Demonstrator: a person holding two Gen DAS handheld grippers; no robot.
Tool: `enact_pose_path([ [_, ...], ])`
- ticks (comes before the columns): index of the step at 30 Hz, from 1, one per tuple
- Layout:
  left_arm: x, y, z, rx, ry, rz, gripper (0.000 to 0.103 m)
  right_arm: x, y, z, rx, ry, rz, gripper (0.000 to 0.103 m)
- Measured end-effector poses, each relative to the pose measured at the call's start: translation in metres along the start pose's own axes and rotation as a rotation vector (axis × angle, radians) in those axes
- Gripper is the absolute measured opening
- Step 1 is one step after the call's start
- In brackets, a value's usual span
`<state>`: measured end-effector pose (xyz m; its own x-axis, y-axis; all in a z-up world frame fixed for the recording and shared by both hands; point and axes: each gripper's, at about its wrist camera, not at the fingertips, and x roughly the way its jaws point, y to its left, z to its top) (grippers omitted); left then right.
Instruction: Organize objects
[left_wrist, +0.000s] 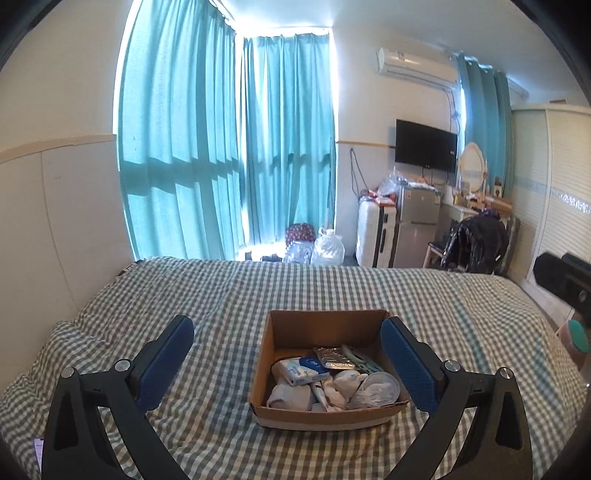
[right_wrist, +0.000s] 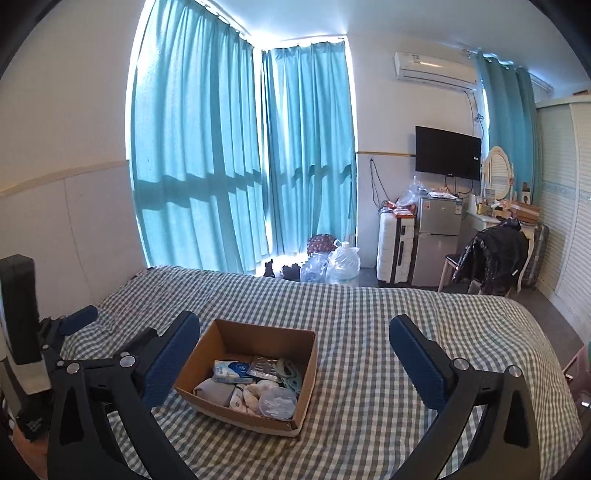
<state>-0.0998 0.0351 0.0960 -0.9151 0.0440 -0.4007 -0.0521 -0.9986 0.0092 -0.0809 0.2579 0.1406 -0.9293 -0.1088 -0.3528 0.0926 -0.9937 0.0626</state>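
Note:
An open cardboard box (left_wrist: 325, 325) sits on the checked bed. It holds a tissue pack (left_wrist: 297, 370), a silver blister pack (left_wrist: 334, 357), grey and white socks (left_wrist: 290, 395), a clear plastic cup (left_wrist: 378, 386) and a pale green item. The box also shows in the right wrist view (right_wrist: 258, 338), left of centre. My left gripper (left_wrist: 287, 363) is open and empty, its fingers either side of the box, above it. My right gripper (right_wrist: 294, 363) is open and empty, above the box's right side. The left gripper's blue finger (right_wrist: 79, 317) shows at the far left there.
The green-checked bedspread (right_wrist: 369, 369) spreads all around the box. Beyond the bed's foot stand water jugs (right_wrist: 343, 262), a white suitcase (right_wrist: 395, 249), a small fridge (right_wrist: 437, 236) and a chair with a black jacket (right_wrist: 491, 258). A wall lies to the left.

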Motion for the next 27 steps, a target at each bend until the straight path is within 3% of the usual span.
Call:
enact_pose_path([
  [3,-0.016,0.004,-0.006,-0.011,-0.024,0.000,0.103,-0.006,-0.001,-0.009,0.009,0.003,-0.019,0.103],
  [7,-0.032,0.009,-0.021,0.004,-0.039,0.001,0.103,-0.016,0.001,-0.044,0.050,0.003,-0.076,0.103],
  [10,-0.039,0.015,-0.036,-0.001,-0.041,-0.008,0.103,-0.014,0.001,-0.067,0.071,0.012,-0.070,0.103],
  [13,-0.041,0.018,-0.050,0.009,-0.031,0.032,0.103,-0.012,0.005,-0.083,0.043,0.013,-0.090,0.103],
  [17,-0.041,0.021,-0.062,0.011,-0.041,0.070,0.103,-0.008,0.007,-0.094,0.043,0.011,-0.081,0.103],
  [27,-0.038,0.026,-0.074,0.014,-0.032,0.054,0.103,0.005,0.014,-0.106,0.044,0.025,-0.090,0.103],
])
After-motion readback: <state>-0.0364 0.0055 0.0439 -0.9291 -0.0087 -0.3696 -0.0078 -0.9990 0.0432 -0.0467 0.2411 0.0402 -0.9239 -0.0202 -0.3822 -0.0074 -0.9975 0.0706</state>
